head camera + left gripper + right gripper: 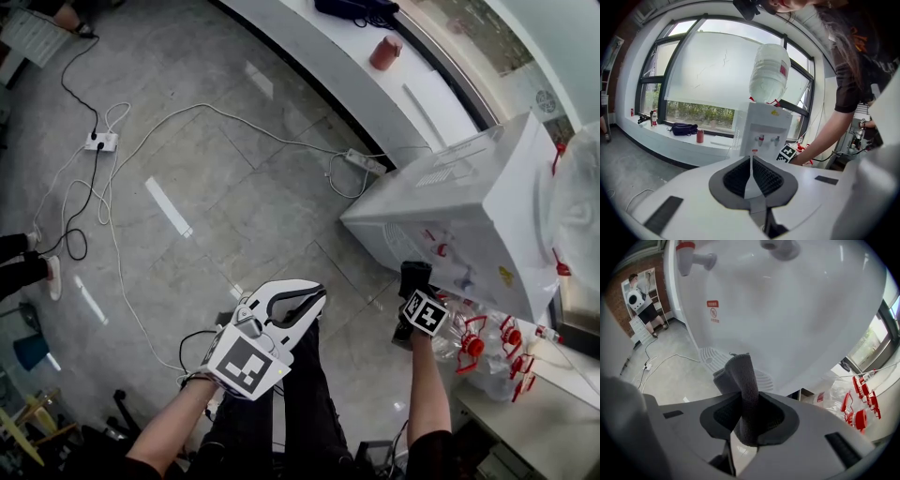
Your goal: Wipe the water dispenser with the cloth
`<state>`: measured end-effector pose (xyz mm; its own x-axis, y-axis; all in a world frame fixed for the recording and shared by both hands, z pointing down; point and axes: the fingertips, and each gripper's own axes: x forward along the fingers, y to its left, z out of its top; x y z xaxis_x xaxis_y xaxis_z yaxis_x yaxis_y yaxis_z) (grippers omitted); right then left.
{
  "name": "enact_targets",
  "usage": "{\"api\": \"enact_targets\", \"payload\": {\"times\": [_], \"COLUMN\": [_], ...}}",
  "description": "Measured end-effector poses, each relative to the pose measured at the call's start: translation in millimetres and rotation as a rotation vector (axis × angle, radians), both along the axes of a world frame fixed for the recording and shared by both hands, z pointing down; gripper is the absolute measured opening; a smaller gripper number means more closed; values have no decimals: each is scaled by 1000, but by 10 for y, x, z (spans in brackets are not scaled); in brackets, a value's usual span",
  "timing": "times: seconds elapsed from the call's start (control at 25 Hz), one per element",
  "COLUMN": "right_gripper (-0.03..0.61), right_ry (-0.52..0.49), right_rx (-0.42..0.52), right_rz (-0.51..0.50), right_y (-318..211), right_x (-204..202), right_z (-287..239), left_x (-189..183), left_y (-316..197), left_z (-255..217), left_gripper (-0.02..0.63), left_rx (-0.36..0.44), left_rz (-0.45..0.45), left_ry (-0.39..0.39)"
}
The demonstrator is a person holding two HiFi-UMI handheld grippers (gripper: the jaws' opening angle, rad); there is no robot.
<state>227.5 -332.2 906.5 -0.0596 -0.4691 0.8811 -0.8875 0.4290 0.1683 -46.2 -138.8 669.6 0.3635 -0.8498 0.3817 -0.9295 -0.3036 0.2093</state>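
Our right tongs [749, 404] grip the cloth [739, 373], and the water dispenser [797, 310] rises just ahead of them, so this hand is nearer. Our left tongs [751, 161], closed and empty, face it from farther off.

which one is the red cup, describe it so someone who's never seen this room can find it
Start at the long white ledge under the windows, beyond the water dispenser. A black bag lies on it, and the red cup stands by itself next to that, on the dispenser's side. It is a short, upright red cylinder, while the bag is dark and slumped.
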Motion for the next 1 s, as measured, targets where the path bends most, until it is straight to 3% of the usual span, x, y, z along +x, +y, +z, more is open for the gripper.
{"api": "enact_targets", "payload": {"times": [0.32,0.48,0.72,1.0], "right_gripper": [103,103,103,103], "right_ry": [61,45,-72,-338], "right_rx": [53,56,58,29], "right_rz": [167,180,97,-24], "right_y": [-152,-90,156,556], "right_x": [613,672,264,-629], "right_z": [-143,-232,-638,-1451], "left_x": [206,239,202,58], "left_y": [-56,-35,39,222], "left_z": [-35,-129,-531,-981], "left_gripper": [20,20,20,20], "left_rx": [2,4,9,17], "left_rz": [50,68,71,79], "left_ry": [-1,-20,-22,-54]}}
